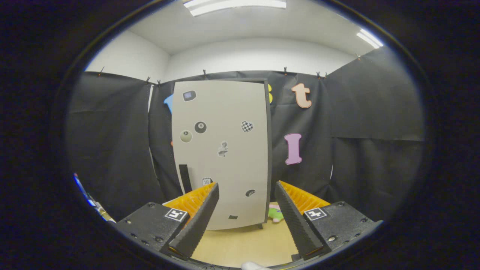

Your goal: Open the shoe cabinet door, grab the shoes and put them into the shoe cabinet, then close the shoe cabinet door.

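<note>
A tall pale-grey shoe cabinet [221, 150] stands upright on the wooden floor beyond my fingers, its door shut and dotted with small stickers. A dark vertical handle strip [185, 178] runs low on the door's left side. A green and pink shoe [275, 213] peeks out on the floor at the cabinet's right foot, mostly hidden behind my right finger. My gripper [245, 195] is open, nothing between its fingers, held well short of the cabinet and facing the lower part of the door.
The light wooden floor [243, 243] stretches between me and the cabinet. Black cloth walls [367, 150] close in behind and on both sides. A small white object [255, 266] shows just below the fingers.
</note>
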The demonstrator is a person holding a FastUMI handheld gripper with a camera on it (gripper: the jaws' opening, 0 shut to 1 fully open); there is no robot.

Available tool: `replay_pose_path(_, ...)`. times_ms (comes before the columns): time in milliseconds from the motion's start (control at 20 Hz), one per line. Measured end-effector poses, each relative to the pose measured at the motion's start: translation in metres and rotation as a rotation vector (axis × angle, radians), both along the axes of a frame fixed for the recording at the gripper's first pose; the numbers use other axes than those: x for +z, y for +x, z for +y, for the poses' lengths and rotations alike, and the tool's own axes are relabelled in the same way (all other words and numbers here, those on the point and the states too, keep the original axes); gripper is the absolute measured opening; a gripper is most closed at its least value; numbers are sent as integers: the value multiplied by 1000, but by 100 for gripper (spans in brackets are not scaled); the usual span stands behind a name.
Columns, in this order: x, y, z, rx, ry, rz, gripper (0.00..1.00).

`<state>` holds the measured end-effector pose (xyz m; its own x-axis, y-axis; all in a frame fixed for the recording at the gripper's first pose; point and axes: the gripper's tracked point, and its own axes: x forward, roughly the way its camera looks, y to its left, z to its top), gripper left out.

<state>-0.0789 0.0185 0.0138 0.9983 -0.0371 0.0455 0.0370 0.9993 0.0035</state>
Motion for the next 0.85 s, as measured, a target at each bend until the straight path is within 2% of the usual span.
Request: replay_pose_path(850,6,-18,-1,20,17,-10,98)
